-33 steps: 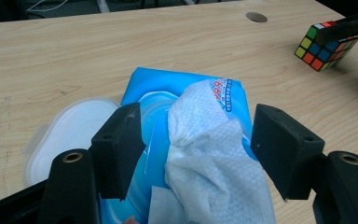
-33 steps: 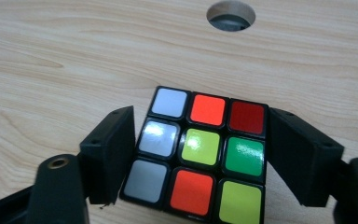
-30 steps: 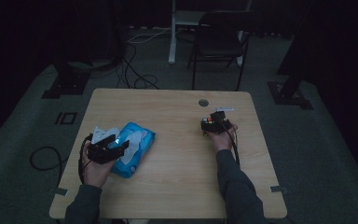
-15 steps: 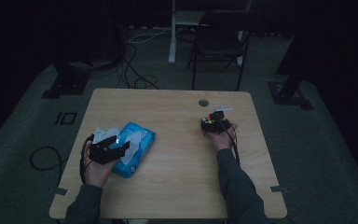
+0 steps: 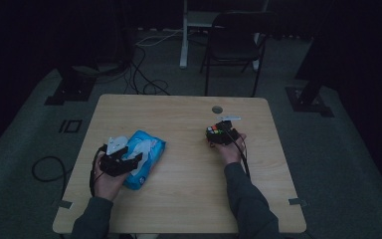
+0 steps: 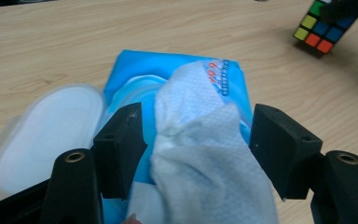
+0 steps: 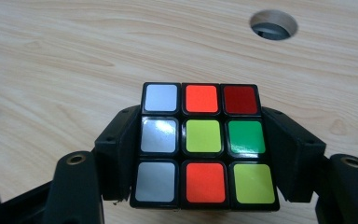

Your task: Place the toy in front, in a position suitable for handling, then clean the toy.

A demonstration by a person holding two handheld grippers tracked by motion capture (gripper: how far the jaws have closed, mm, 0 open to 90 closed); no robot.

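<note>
A blue pack of wet wipes [image 5: 148,148] lies on the left of the wooden table [image 5: 179,199]. Its white lid [image 6: 51,121] is flipped open, and a white wipe [image 6: 205,154] sticks up out of the pack [image 6: 135,70]. My left gripper [image 5: 134,158] is over the pack, its jaws open on either side of the wipe with a gap on the left side [image 6: 198,149]. On the right of the table my right gripper [image 5: 217,135] is shut on a Rubik's cube [image 7: 203,144], one jaw pressed on each side. The same cube [image 6: 324,28] lies farther off in the left gripper view.
A round cable hole [image 5: 217,109] opens in the tabletop just beyond the cube, also in the right gripper view [image 7: 273,24]. A dark chair [image 5: 234,45] and floor cables [image 5: 144,79] lie beyond the far edge. Bare wood lies between the two hands.
The left gripper has edged slightly to the right over the pack. The right hand and the cube have stayed put.
</note>
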